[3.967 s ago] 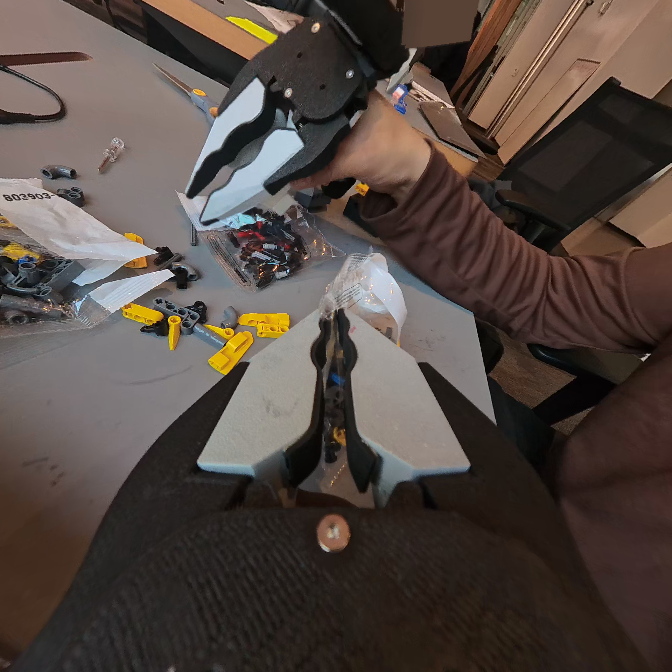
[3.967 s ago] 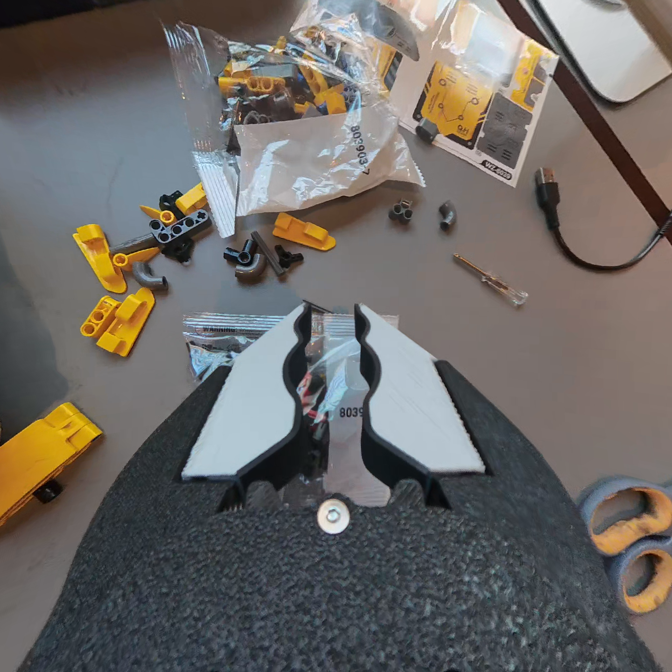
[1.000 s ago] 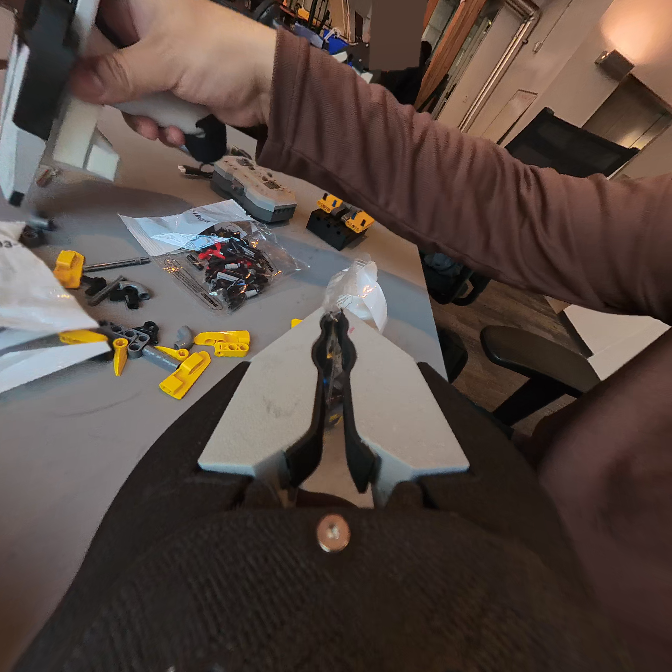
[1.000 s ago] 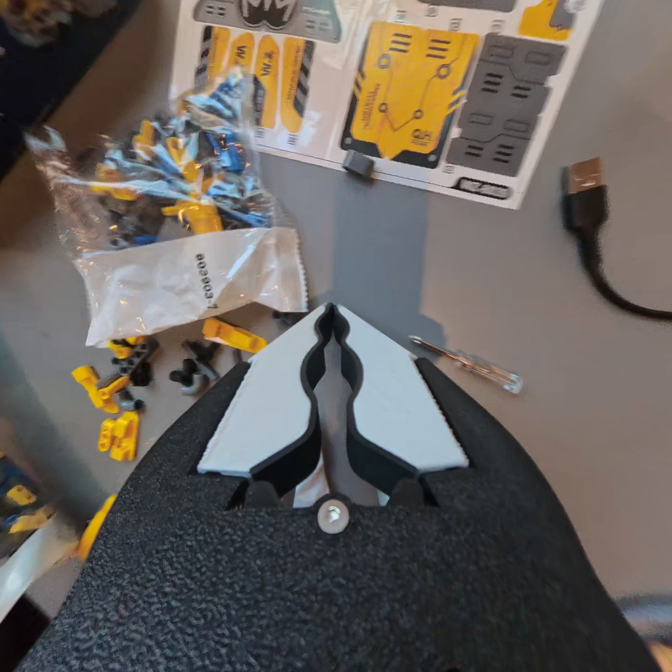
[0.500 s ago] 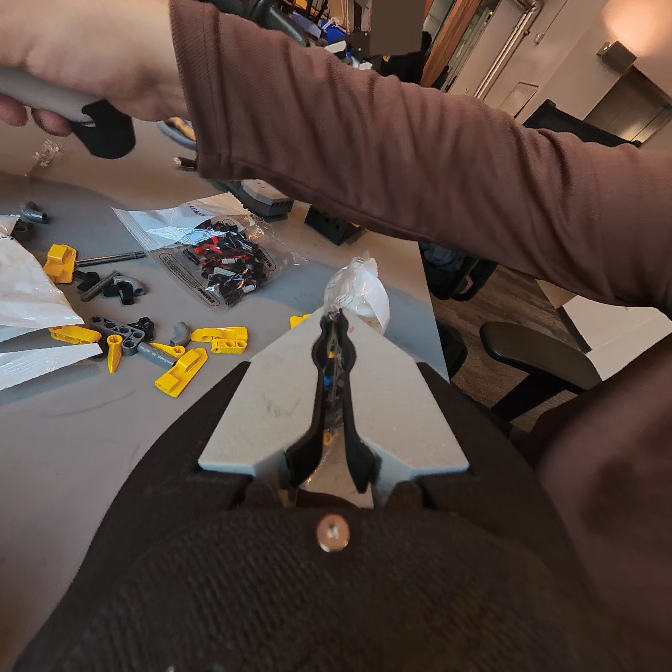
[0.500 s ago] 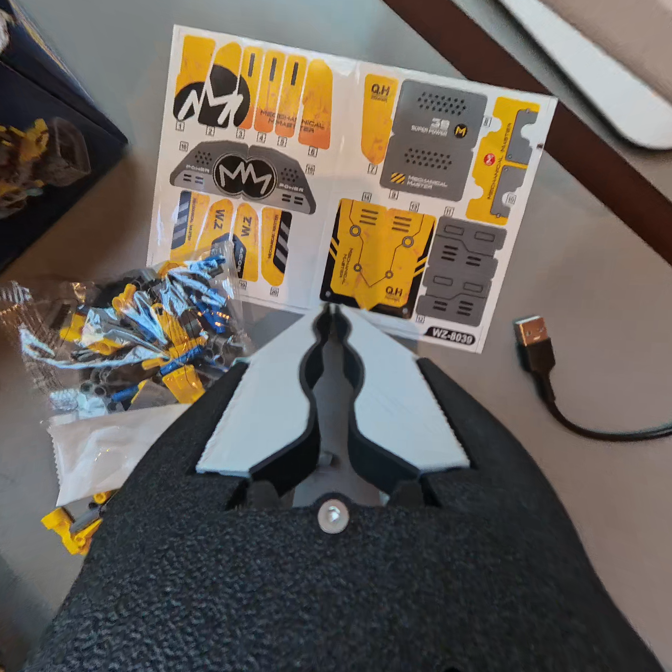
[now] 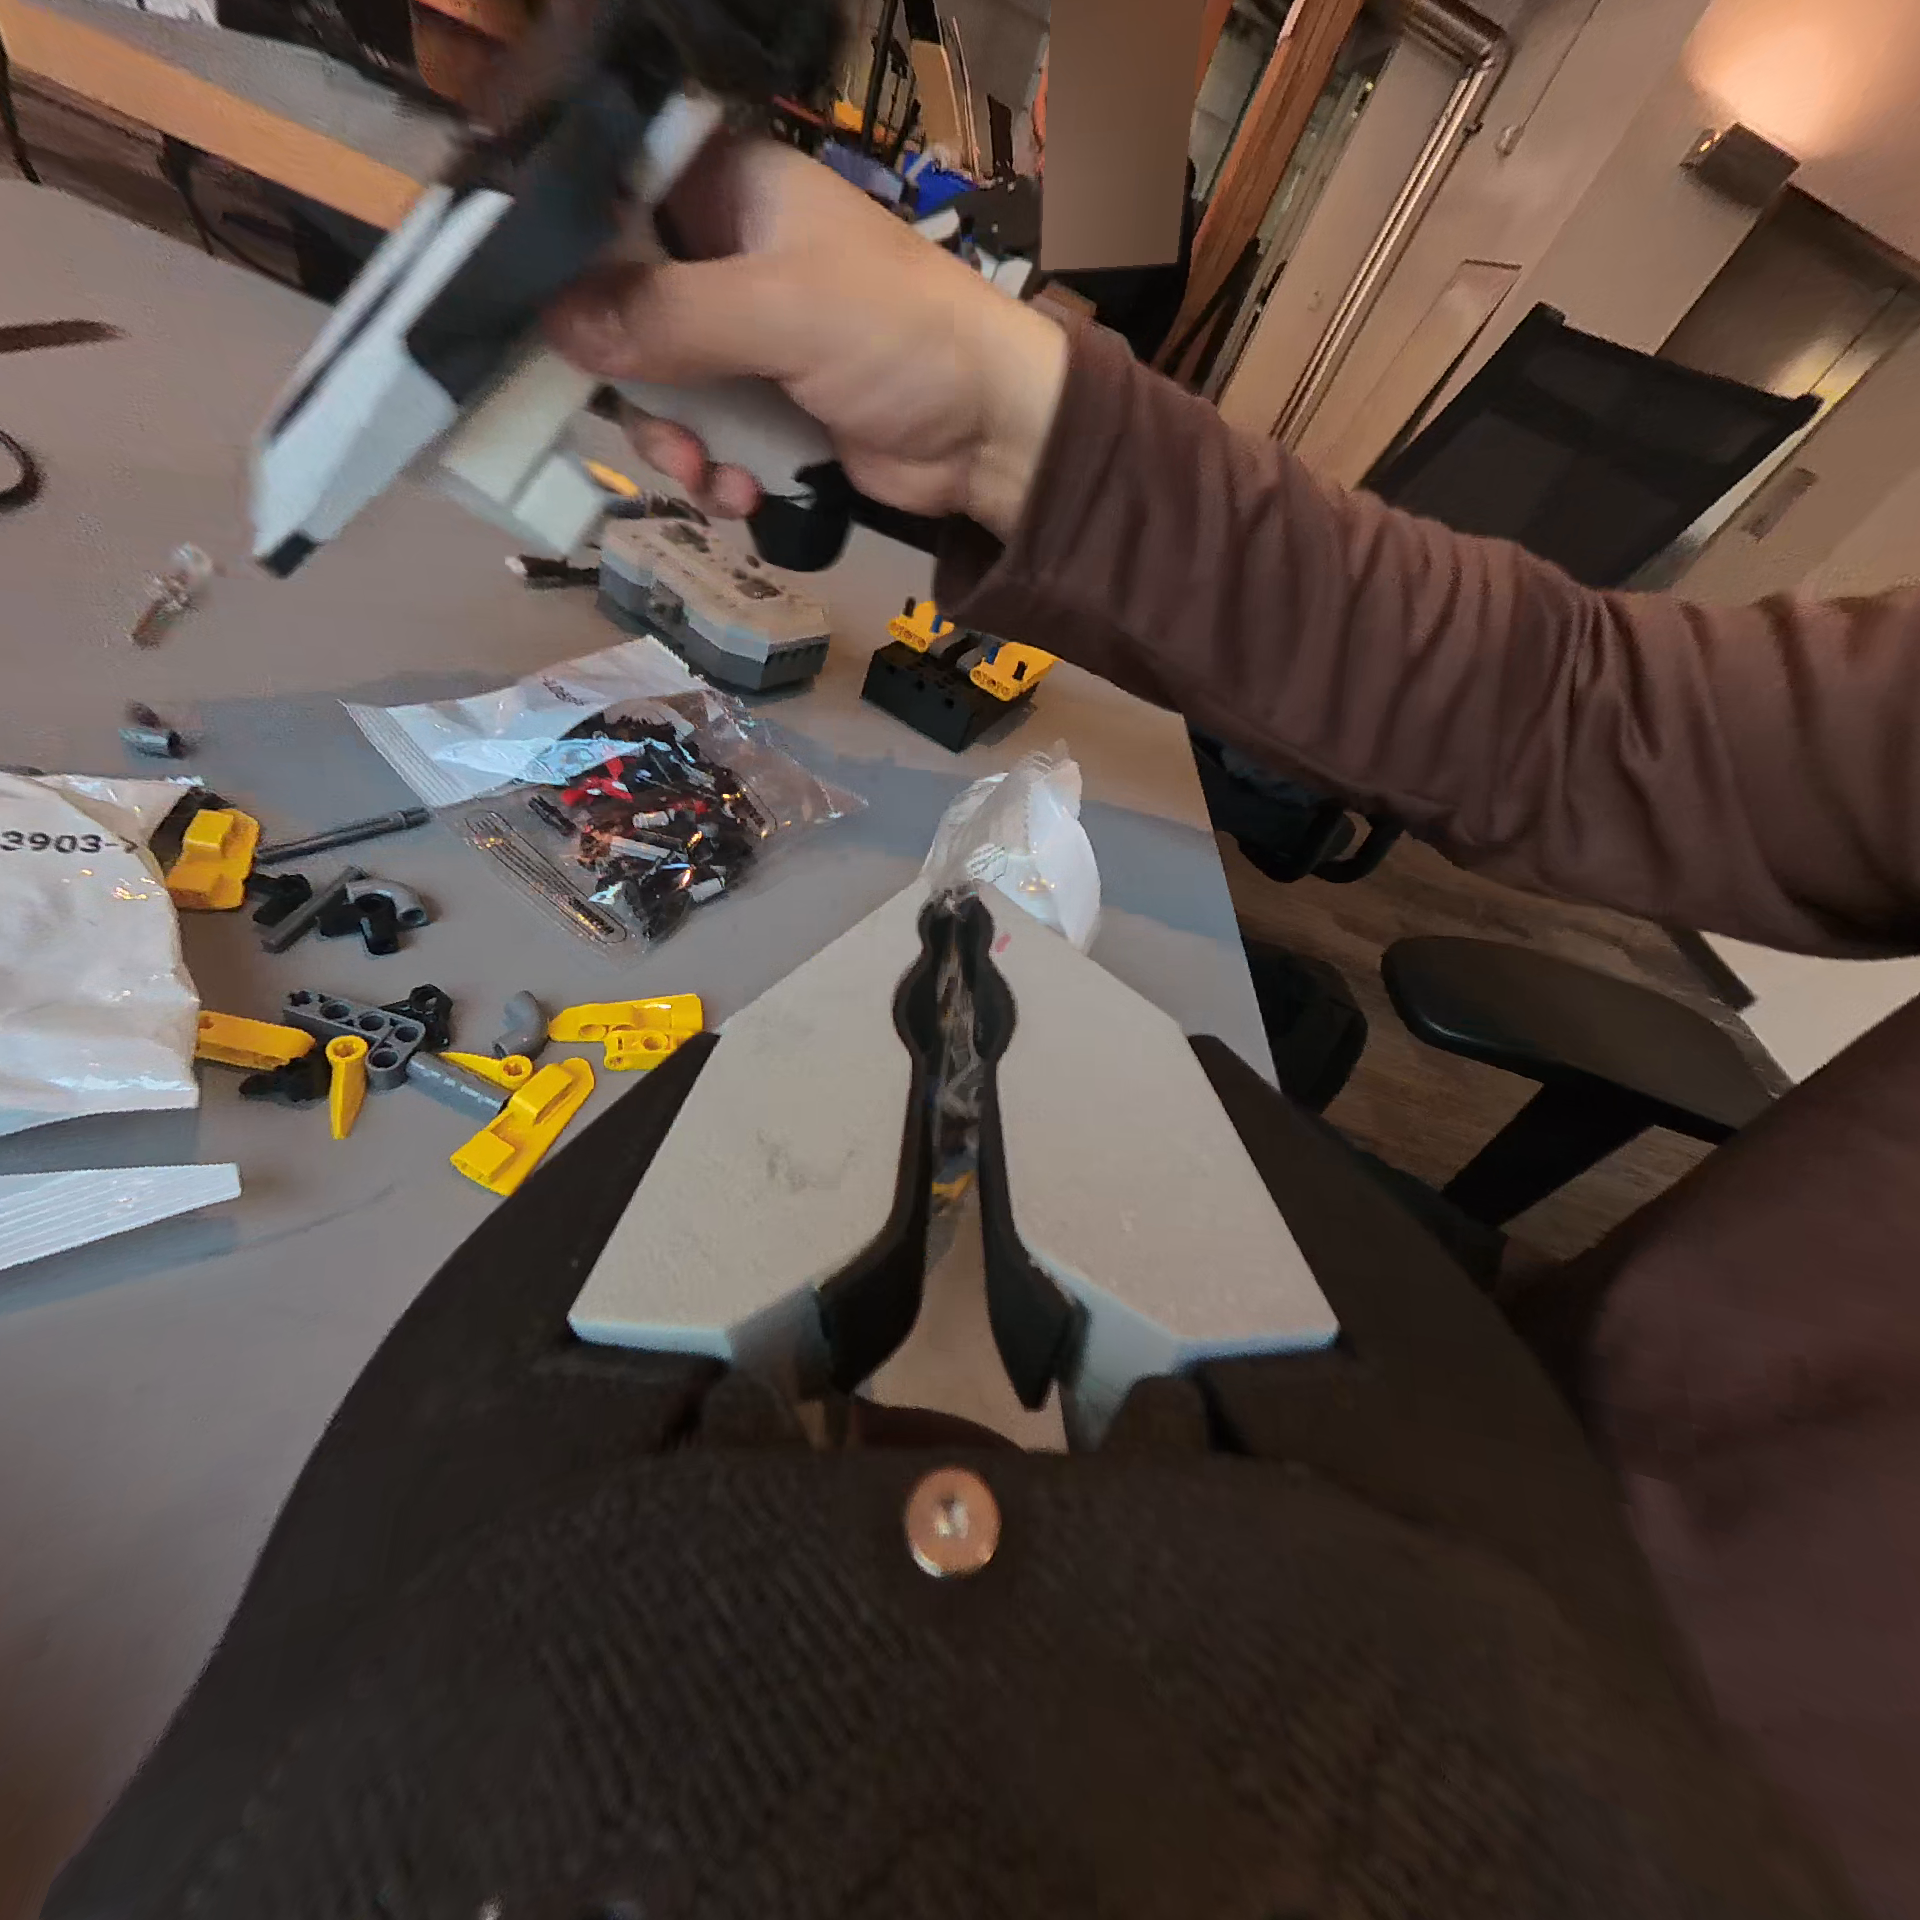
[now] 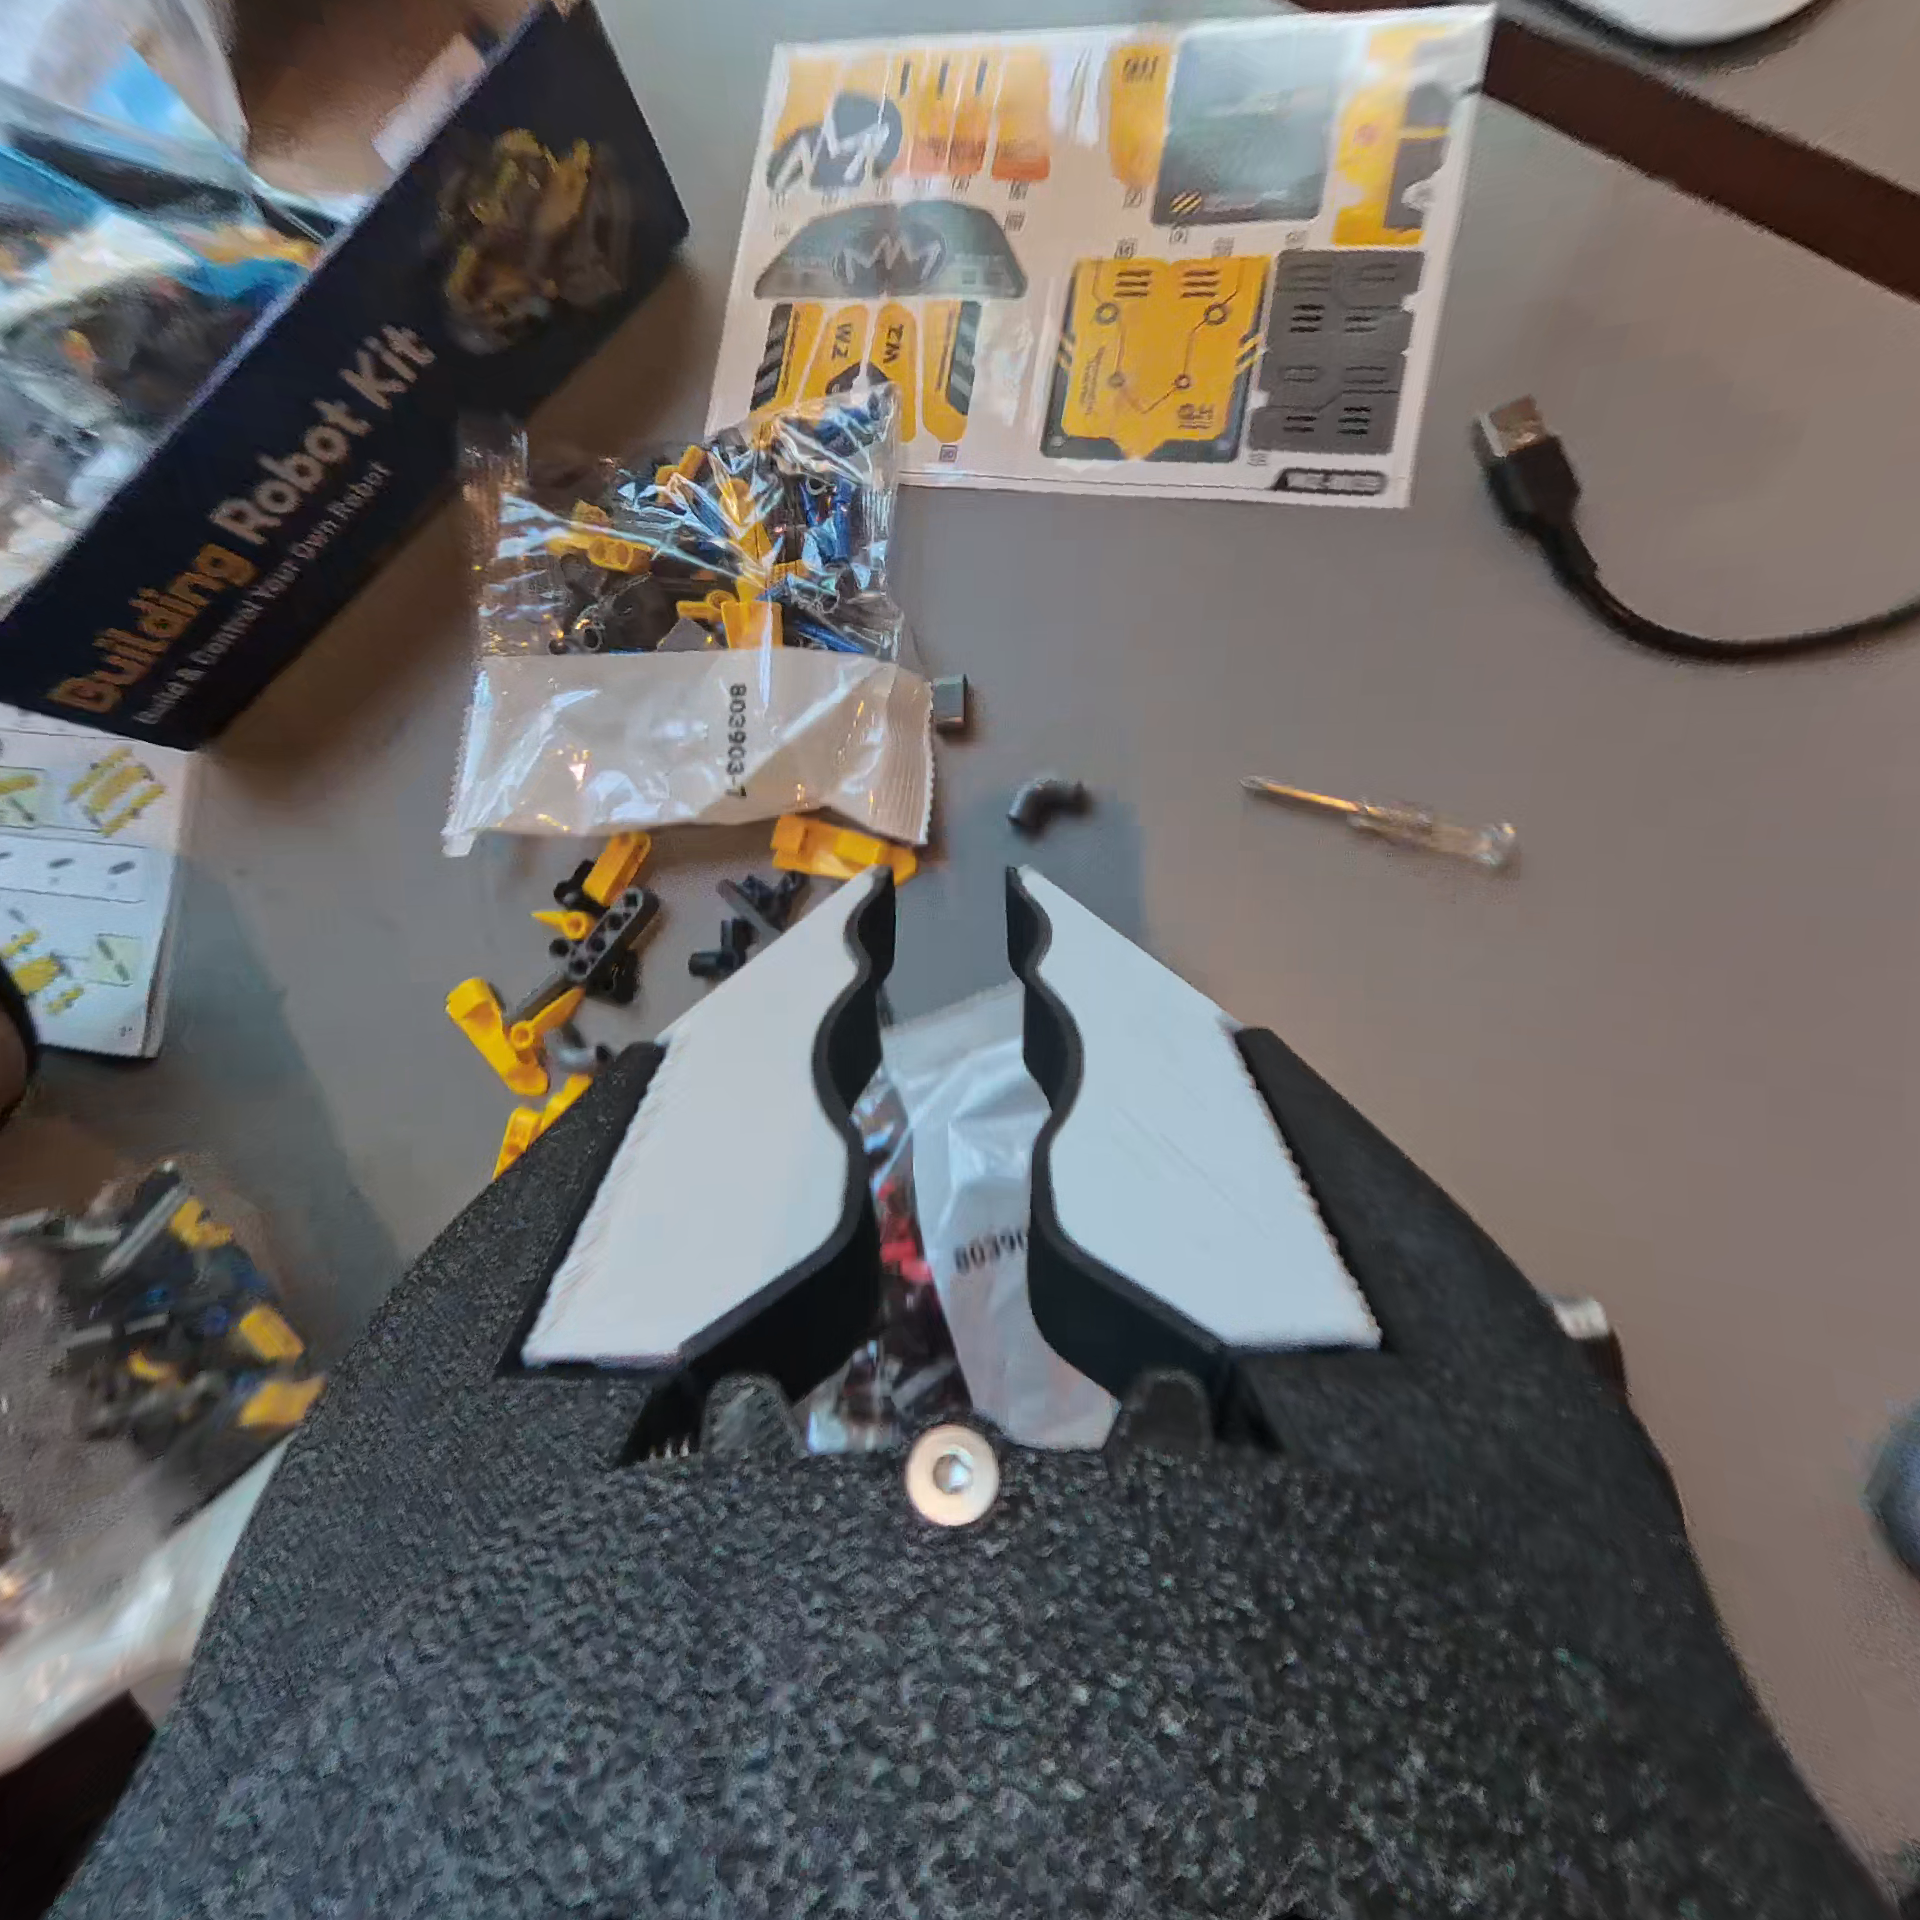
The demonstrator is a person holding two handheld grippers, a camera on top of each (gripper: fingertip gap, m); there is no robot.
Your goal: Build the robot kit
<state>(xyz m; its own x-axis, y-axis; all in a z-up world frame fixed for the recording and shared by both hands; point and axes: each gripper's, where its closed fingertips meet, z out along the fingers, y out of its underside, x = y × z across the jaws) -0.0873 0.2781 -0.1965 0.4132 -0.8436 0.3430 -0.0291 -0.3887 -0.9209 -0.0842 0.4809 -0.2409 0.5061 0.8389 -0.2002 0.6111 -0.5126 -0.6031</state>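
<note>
Jaws of the left gripper (image 7: 954, 914) stayed clamped on a crinkled clear plastic bag of small parts (image 7: 1023, 842), just nearer than the flat clear bag of black and red pieces (image 7: 644, 821). The right gripper (image 8: 951, 883), shut a moment earlier over the yellow-and-grey sticker sheet (image 8: 1101, 260) beyond that flat bag, had drawn back above it, jaws wide and empty.

The right gripper (image 8: 948, 904) has swung back from the sticker sheet (image 8: 1101, 249), its fingers (image 8: 769, 1060) now parted.
</note>
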